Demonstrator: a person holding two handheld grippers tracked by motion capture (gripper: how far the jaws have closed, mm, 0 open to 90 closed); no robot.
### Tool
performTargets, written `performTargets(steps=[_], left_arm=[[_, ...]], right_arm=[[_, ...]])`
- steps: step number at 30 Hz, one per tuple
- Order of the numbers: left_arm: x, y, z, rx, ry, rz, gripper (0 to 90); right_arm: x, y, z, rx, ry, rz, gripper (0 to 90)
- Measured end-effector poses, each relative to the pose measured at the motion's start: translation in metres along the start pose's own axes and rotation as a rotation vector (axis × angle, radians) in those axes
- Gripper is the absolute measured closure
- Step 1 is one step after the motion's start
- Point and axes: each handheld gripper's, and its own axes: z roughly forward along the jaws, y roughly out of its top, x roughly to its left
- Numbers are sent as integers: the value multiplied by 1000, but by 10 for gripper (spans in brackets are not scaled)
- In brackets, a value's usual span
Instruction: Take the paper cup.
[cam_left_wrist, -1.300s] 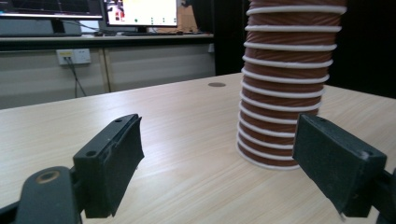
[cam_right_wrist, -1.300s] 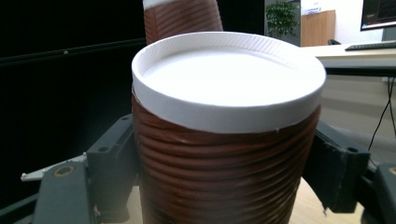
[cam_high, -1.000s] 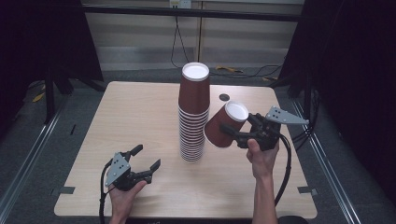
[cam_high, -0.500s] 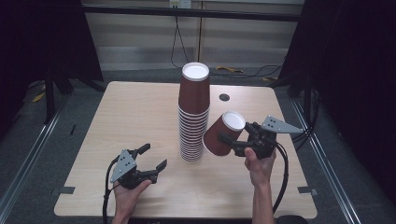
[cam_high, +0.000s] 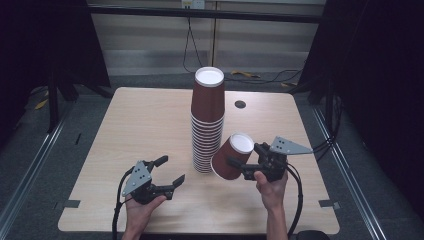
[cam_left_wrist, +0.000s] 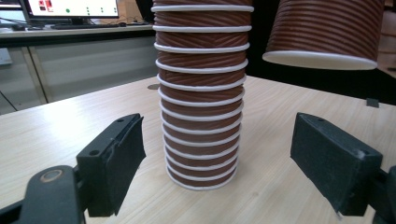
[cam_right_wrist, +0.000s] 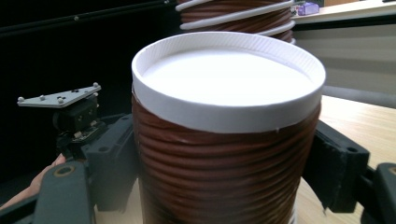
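1. High view: one pale wooden table (cam_high: 140, 115) carries one tall stack of brown ribbed paper cups (cam_high: 206, 125), nested upside down one over another, with the white base of the topmost cup facing up. The stack stands upright near the table's middle. One small dark round hole (cam_high: 240, 104) sits in the tabletop behind it.
2. Same view: a single brown ribbed paper cup (cam_high: 231, 157) is held tilted just to the right of the stack's lower half, its white end pointing up and away from the stack. The right gripper (cam_high: 246, 155) pinches this cup between its two jaws. Two hands come in from the near edge. The left gripper (cam_high: 171, 170) is near the front left of the table, jaws spread with nothing between them.
3. Left gripper view: two black padded jaws stand wide apart, low over the table. The stack rises beyond the gap, clear of both pads, with more than ten white rims showing before it leaves the top edge. The single cup hangs at the upper right, open rim downward, off the table.
4. Right gripper view: both jaws press the ribbed sides of the single cup, whose white end faces the camera. The stack's rims show behind it, and the left gripper is seen at the left.
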Motion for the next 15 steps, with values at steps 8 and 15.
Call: performTargets(steps=[8, 15], left_arm=[[-8, 4, 6, 11, -30, 14, 173], [-13, 8, 11, 6, -85, 10, 172]], right_arm=[[4, -11, 11, 13, 36, 2, 215], [9, -13, 17, 26, 59, -13, 215]])
